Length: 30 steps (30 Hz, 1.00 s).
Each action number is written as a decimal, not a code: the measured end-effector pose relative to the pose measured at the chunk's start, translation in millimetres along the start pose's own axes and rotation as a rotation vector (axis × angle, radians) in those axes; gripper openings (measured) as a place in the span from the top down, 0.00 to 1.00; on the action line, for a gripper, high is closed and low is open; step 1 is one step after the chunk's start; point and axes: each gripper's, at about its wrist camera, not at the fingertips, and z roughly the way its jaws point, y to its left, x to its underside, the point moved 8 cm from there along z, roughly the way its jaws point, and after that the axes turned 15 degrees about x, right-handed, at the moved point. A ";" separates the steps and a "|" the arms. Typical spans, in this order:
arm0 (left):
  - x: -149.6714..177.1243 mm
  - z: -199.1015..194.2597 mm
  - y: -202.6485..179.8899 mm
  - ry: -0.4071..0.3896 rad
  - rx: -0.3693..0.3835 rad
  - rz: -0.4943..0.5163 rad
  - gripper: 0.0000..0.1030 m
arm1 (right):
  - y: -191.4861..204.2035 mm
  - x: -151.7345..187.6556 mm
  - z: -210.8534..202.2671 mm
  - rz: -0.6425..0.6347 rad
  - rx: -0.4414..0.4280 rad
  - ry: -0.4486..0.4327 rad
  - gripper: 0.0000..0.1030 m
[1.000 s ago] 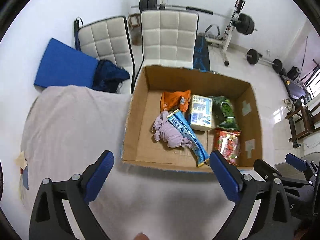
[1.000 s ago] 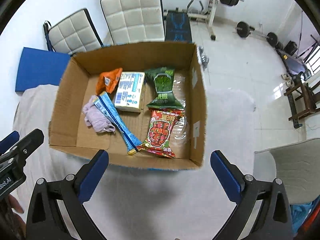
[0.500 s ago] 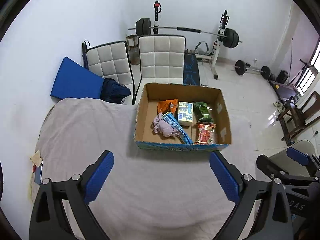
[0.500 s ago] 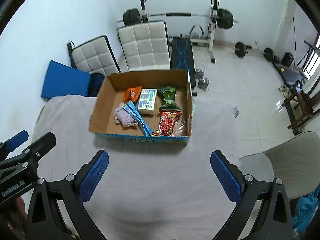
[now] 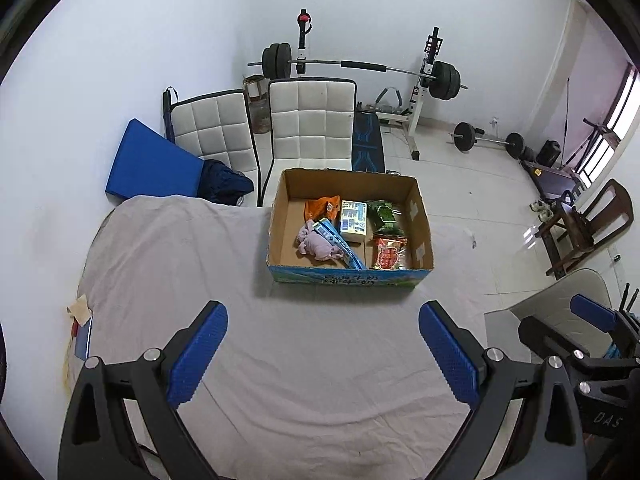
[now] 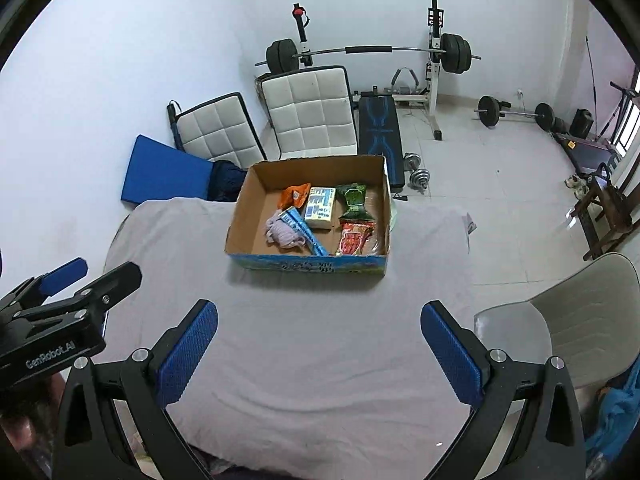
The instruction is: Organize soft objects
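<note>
A cardboard box (image 5: 280, 216) (image 6: 240, 216) stands at the far side of a table under a grey cloth (image 5: 168, 264) (image 6: 320, 320). In it lie a lilac soft cloth toy (image 5: 318, 244) (image 6: 282, 234), a long blue packet (image 5: 340, 242), an orange packet (image 5: 320, 208), a pale tissue pack (image 5: 353, 216), a green packet (image 5: 384, 216) and a red packet (image 5: 388, 252). My left gripper (image 5: 324, 354) is open and empty, well back from the box. My right gripper (image 6: 318, 350) is open and empty, also back from the box.
Two white padded chairs (image 5: 312, 120) and a blue mat (image 5: 152, 164) stand behind the table. A barbell rack (image 5: 360, 68) and weights are by the far wall. A grey chair (image 6: 580, 320) stands at the right, wooden chairs (image 5: 588, 224) further right.
Both grippers have pulled back and up from the box, which now looks smaller and farther. Both stay open and empty.
</note>
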 end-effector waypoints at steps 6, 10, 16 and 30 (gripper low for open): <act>4.1 1.2 -1.1 -0.003 -0.002 -0.003 0.05 | -8.7 -1.3 -9.4 0.011 0.034 -0.016 0.00; -1.3 3.8 1.0 -0.034 -0.018 0.004 0.00 | -16.4 -9.8 -7.5 0.020 0.073 -0.044 0.00; -11.0 6.4 11.6 -0.065 -0.033 -0.019 0.00 | -17.9 -21.4 4.2 0.021 0.105 -0.059 0.00; -17.0 13.9 15.3 -0.066 -0.068 -0.010 0.00 | -18.7 -40.1 18.8 0.021 0.148 -0.078 0.00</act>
